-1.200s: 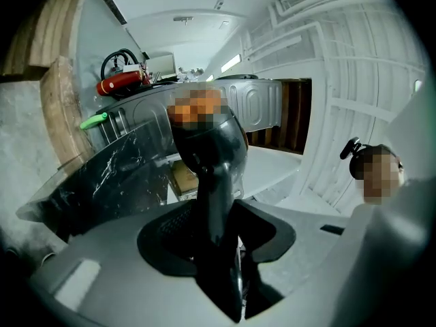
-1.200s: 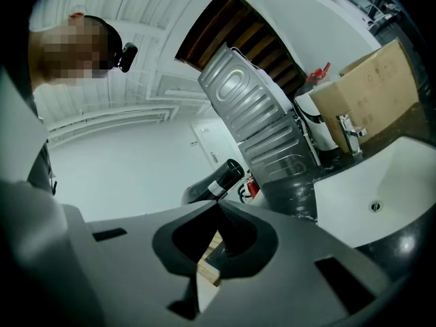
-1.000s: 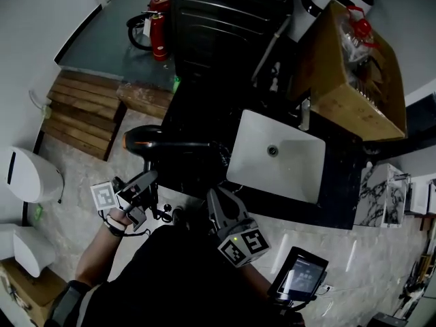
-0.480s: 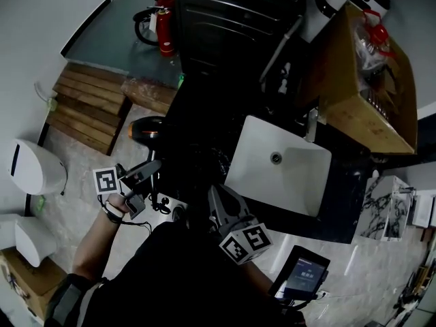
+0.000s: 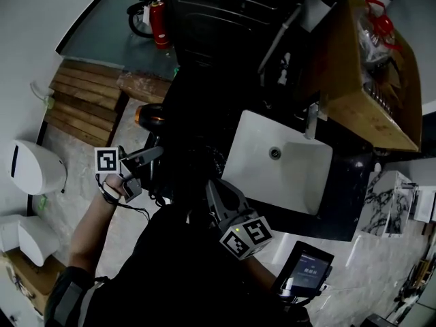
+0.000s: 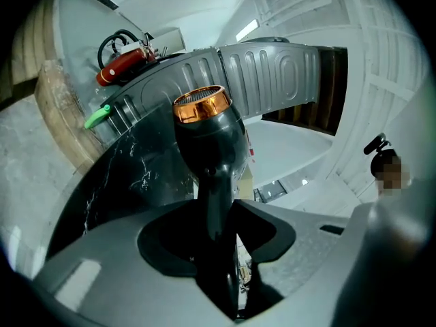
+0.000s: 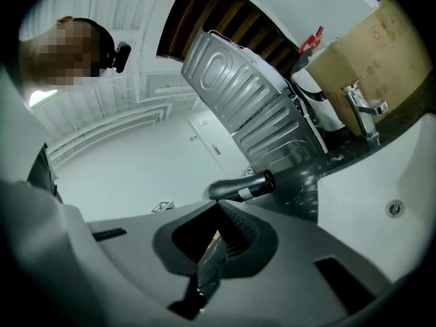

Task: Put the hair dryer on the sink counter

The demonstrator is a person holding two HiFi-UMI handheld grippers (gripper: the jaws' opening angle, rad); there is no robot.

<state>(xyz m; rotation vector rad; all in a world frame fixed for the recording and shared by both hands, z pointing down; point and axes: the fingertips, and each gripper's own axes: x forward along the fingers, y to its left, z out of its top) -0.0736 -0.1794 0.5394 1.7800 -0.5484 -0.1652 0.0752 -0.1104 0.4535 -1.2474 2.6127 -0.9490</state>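
Hair dryer (image 5: 151,116), black with a copper ring at one end, hangs at centre left of the head view. It is just right of a wooden pallet (image 5: 82,104) and at the left end of the black counter (image 5: 197,101); whether it touches the stone cannot be told. Just below it, the left gripper (image 5: 145,165) is clamped on the dryer's handle. The left gripper view shows the handle running down between the jaws, the copper ring uppermost and the marbled counter behind it.

At lower centre the right gripper (image 5: 216,195) points toward the counter's near edge. Its jaws stand almost together, pinching a thin dark strand that looks like the cord (image 7: 204,271).

Right of both grippers the white sink (image 5: 300,182) is set into the counter. A tap (image 5: 312,121) stands at its far rim, and a cardboard box (image 5: 361,80) fills the upper right.
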